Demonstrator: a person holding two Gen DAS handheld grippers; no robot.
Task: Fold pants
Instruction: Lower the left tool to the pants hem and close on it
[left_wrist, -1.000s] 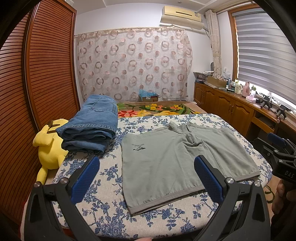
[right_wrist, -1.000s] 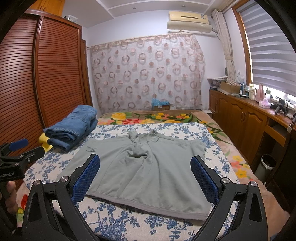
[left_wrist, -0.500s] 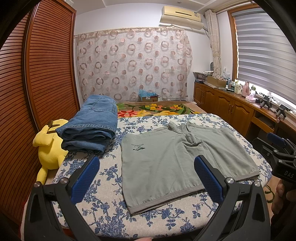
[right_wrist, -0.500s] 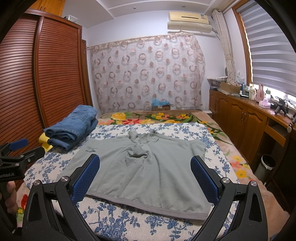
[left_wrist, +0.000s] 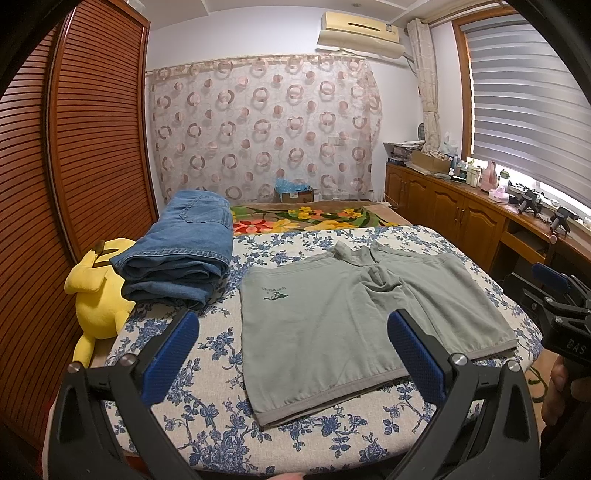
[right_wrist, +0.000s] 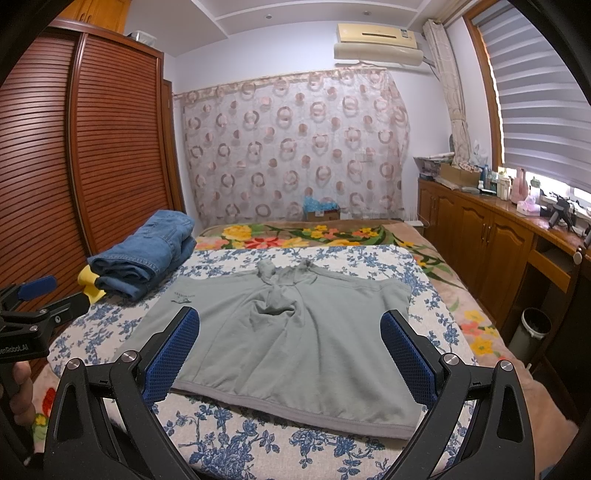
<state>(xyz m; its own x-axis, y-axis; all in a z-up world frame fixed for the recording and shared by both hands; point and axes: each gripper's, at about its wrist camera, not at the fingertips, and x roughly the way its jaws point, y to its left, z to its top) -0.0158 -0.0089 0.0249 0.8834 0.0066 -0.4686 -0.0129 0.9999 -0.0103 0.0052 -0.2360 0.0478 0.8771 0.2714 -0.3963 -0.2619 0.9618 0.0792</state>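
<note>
Grey-green shorts (left_wrist: 354, 321) lie spread flat on the blue-flowered bed cover (left_wrist: 192, 373), waistband toward me, a small dark logo on the left leg. The right wrist view shows the same shorts (right_wrist: 306, 339) with a rumpled crotch. My left gripper (left_wrist: 291, 354) hovers open over the near left part of the shorts, touching nothing. My right gripper (right_wrist: 290, 350) hangs open above the waistband edge, nothing between its blue pads. Each gripper shows at the edge of the other's view, held by a hand.
A stack of folded blue jeans (left_wrist: 181, 251) sits at the bed's left, beside a yellow plush toy (left_wrist: 98, 295). A slatted wooden wardrobe (left_wrist: 85, 147) stands left; wooden cabinets (left_wrist: 461, 218) run along the right. A small bin (right_wrist: 535, 328) stands on the floor.
</note>
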